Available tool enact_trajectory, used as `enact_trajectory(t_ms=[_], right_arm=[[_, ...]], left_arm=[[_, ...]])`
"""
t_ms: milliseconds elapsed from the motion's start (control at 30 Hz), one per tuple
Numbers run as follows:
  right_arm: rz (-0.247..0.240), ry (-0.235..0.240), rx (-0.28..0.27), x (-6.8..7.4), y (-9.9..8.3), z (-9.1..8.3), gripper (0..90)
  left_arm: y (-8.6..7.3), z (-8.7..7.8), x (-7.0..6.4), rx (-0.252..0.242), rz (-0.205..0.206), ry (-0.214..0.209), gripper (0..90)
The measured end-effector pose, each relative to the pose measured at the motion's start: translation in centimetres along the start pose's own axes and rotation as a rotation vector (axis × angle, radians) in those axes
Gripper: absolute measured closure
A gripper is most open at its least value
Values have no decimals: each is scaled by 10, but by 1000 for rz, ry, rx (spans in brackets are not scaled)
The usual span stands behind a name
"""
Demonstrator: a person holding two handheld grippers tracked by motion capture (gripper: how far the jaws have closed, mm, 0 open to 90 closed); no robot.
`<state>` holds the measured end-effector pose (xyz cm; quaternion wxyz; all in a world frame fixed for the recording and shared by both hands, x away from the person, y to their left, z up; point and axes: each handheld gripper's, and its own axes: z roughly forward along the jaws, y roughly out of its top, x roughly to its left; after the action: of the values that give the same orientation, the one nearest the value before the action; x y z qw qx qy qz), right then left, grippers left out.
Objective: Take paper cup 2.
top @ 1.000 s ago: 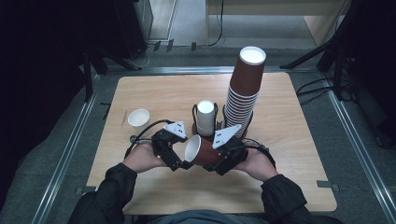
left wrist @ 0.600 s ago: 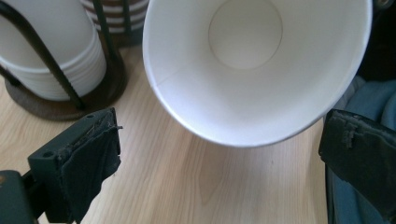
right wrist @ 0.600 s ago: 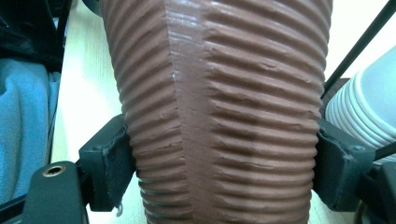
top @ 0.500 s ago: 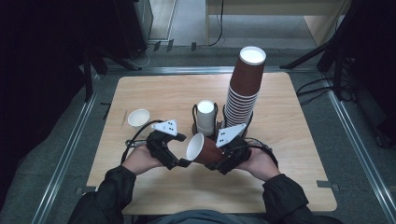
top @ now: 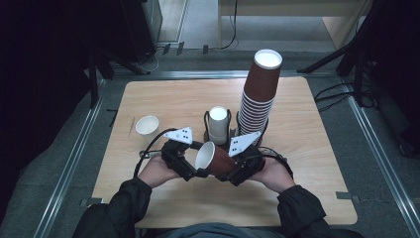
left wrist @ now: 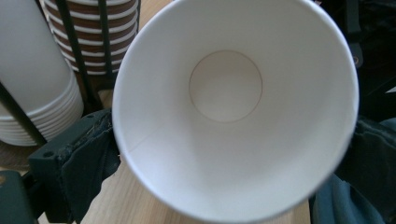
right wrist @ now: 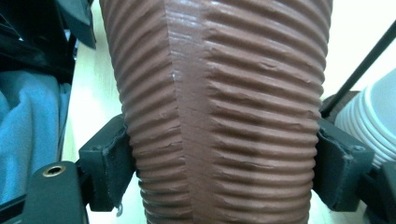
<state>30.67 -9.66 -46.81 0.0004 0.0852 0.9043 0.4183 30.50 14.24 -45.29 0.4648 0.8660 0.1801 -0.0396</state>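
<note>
A brown ribbed paper cup (top: 218, 158) with a white inside lies on its side in the air over the table's near middle. My right gripper (top: 234, 171) is shut on its body; in the right gripper view both pads press the ribbed wall (right wrist: 219, 116). The cup's mouth faces my left gripper (top: 194, 170). In the left gripper view I look straight into the white inside (left wrist: 224, 88), and that gripper (left wrist: 233, 144) stands open, its jaws spread wide on either side of the rim.
A tall stack of brown cups (top: 260, 94) stands in a black wire holder just behind the grippers. A shorter stack of white cups (top: 218, 124) stands beside it. A small white cup (top: 147, 125) sits at the left on the wooden table (top: 307, 148).
Both hands have drifted slightly right and toward the near edge with the cup. The left gripper has closed in on the cup's mouth.
</note>
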Motion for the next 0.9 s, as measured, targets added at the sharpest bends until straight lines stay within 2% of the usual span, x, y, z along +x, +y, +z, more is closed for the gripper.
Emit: enact_trajectory(t_ms=[67, 167, 233, 300, 500, 633, 733, 767, 833, 900], right_arm=[[-1, 5, -5, 0, 0, 1, 194], [-3, 11, -13, 1, 1, 3, 194], [2, 19, -14, 1, 1, 4, 194], [1, 16, -22, 1, 2, 3, 194], [13, 26, -57, -1, 2, 0, 195], [12, 22, -65, -1, 2, 0, 191], [30, 30, -53, -1, 3, 0, 162], [36, 16, -43, -1, 3, 1, 148], [43, 7, -27, -1, 3, 2, 148], [61, 9, -14, -1, 1, 0, 146]], left_arm=[[2, 2, -1, 6, 7, -5, 0], [5, 4, -3, 29, -12, -6, 0], [6, 3, -3, 27, -18, 5, 0], [8, 1, -4, 4, -23, 25, 45], [11, -3, -6, -19, -27, 32, 81], [13, -4, -6, -14, -22, 28, 96], [12, -5, -3, 5, -32, 19, 96], [12, -5, -3, 11, -32, 29, 96], [12, -7, -3, 20, -20, 38, 96], [12, -10, -3, 25, -16, 64, 96]])
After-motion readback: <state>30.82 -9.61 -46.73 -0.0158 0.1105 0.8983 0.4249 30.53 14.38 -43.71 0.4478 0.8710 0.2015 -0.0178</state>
